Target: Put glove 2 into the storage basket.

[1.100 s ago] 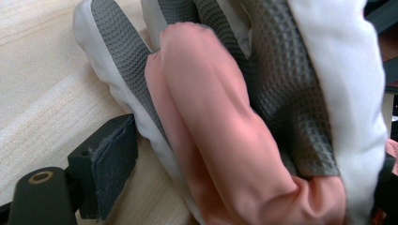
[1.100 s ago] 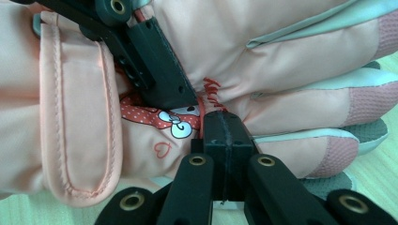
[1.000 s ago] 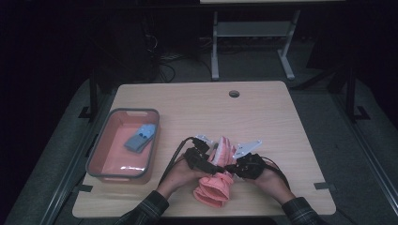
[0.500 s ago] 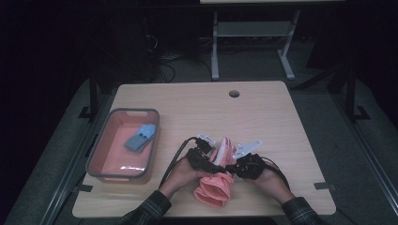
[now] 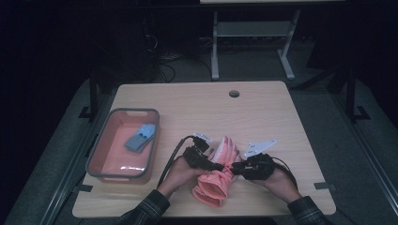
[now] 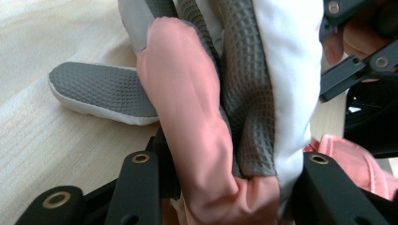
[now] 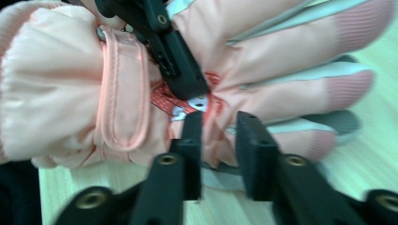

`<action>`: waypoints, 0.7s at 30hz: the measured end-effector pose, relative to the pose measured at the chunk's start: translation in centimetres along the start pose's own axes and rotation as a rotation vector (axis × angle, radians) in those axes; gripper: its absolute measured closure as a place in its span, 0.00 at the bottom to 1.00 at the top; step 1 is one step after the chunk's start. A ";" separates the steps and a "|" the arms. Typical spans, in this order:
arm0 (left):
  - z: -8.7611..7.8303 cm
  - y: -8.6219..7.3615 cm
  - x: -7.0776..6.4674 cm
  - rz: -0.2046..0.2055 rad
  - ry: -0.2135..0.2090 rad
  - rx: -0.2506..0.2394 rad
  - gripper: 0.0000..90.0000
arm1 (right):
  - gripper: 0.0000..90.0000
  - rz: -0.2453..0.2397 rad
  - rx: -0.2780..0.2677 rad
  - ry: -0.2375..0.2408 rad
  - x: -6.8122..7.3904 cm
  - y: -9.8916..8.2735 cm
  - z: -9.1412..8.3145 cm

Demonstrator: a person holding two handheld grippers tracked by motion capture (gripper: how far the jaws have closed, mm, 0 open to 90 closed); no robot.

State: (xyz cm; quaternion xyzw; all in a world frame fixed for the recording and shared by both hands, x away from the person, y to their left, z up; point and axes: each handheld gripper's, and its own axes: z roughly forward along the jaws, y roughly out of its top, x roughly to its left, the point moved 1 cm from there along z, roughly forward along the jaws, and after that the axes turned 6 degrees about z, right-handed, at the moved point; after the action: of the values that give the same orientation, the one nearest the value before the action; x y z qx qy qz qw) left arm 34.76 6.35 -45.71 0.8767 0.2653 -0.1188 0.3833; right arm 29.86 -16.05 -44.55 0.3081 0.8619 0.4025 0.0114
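Note:
A pink padded glove (image 5: pixel 217 182) with a grey grip palm lies at the table's front middle, its fingers pointing away from the person. My left gripper (image 5: pixel 222 166) meets it from the left. Its jaws have just been closing, and the glove (image 6: pixel 187 108) now fills the space between them, pressed on both sides. My right gripper (image 5: pixel 233 168) comes from the right. Its jaws (image 7: pixel 220 126) have just been opening and stand apart at a small red tag with a metal clip (image 7: pixel 187 104) by the glove's (image 7: pixel 61 70) wrist. The left gripper's jaw (image 7: pixel 173 51) lies across the wrist strap.
A pink tray with a grey rim (image 5: pixel 101 145) stands at the front left of the wooden table (image 5: pixel 197 108) and holds a blue-grey item (image 5: pixel 141 137). A cable hole (image 5: pixel 233 93) sits near the far edge. Dark floor and a metal stand lie beyond.
Both hands stay at the glove in the same spot. Seen from above, the glove and the tray have not shifted.

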 end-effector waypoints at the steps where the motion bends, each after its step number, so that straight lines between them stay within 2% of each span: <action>1: -0.3 0.1 0.0 0.009 0.000 -0.001 0.65 | 0.73 0.002 -0.014 -0.006 -0.1 -0.1 -0.4; 4: -1.0 0.4 -0.5 0.025 0.010 -0.009 0.66 | 0.59 0.020 -0.074 -0.051 -0.8 -0.7 -1.6; 5: -1.1 0.5 -0.6 0.021 0.011 -0.014 0.66 | 0.55 0.033 -0.082 -0.070 -1.1 -0.9 -1.8; 9: -2.0 0.9 -1.1 0.049 0.023 -0.019 0.66 | 0.42 0.077 -0.095 -0.129 -2.7 -1.8 -1.9; 12: -2.7 1.1 -1.5 0.068 0.030 -0.022 0.66 | 0.36 0.105 -0.070 -0.186 -3.8 -2.5 -1.3; 14: -3.1 1.3 -1.7 0.063 0.035 -0.033 0.66 | 0.32 0.119 -0.060 -0.206 -4.3 -2.9 -0.9; 19: -4.9 1.9 -1.6 0.069 0.045 -0.051 0.66 | 0.27 0.149 -0.038 -0.266 -4.8 -3.3 -0.2; 21: -5.8 2.2 -1.7 0.069 0.048 -0.060 0.66 | 0.24 0.136 -0.027 -0.292 -4.9 -3.5 0.2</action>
State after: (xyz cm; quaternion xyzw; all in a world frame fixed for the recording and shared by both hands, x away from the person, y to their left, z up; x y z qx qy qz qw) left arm 34.62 8.78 -39.73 0.8761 0.2474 -0.0764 0.4067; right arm 32.08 -20.28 -48.22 0.4209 0.8228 0.3647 0.1133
